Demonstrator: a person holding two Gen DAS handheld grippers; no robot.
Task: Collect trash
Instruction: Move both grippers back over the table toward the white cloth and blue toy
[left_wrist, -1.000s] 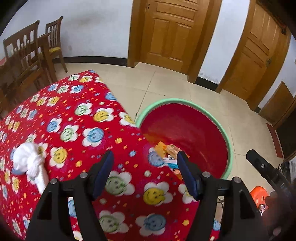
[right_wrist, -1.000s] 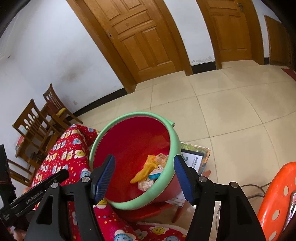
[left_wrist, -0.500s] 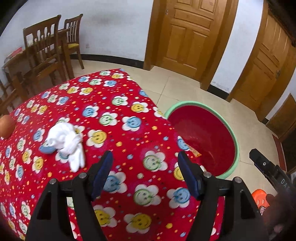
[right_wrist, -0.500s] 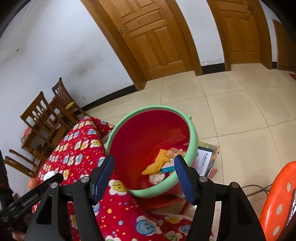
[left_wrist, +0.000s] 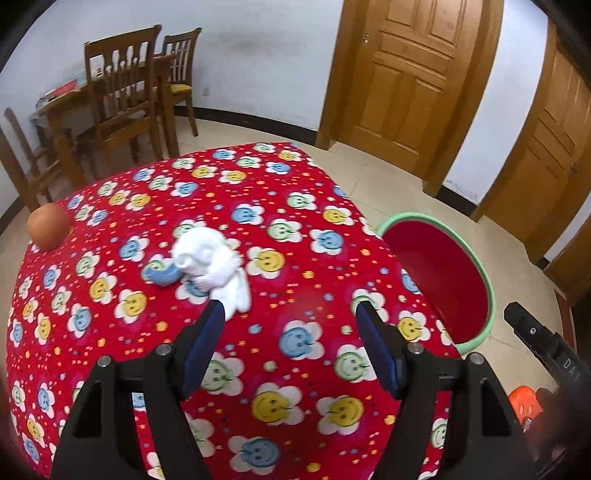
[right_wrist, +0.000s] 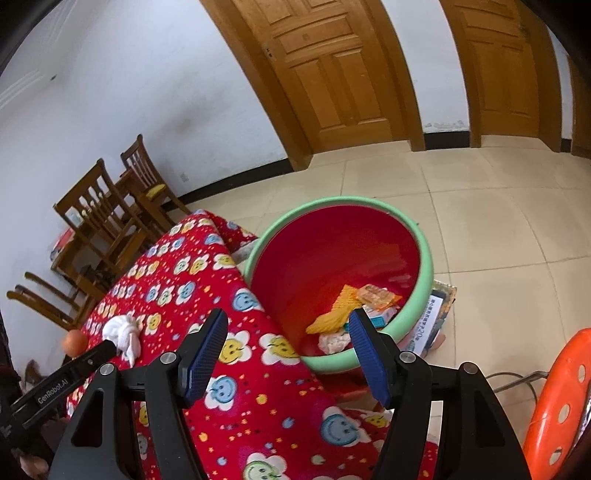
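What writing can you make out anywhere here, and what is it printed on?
"GenRobot.AI": on the left claw's black arm, seen in the right wrist view.
"DAS": partial letters on the right claw's arm, cut off at the edge of the left wrist view.
White card behind the red bin: print too small to read.

A table is covered by a soft, fuzzy red cloth (left_wrist: 303, 258) printed with smiley flowers. A crumpled white tissue (left_wrist: 214, 262) looks matt and papery. The red bucket (right_wrist: 421, 251) is glossy plastic. Varnished wood is seen on the chairs (left_wrist: 122, 92) and doors (left_wrist: 406, 81); the floor tiles (right_wrist: 480, 221) are smooth.
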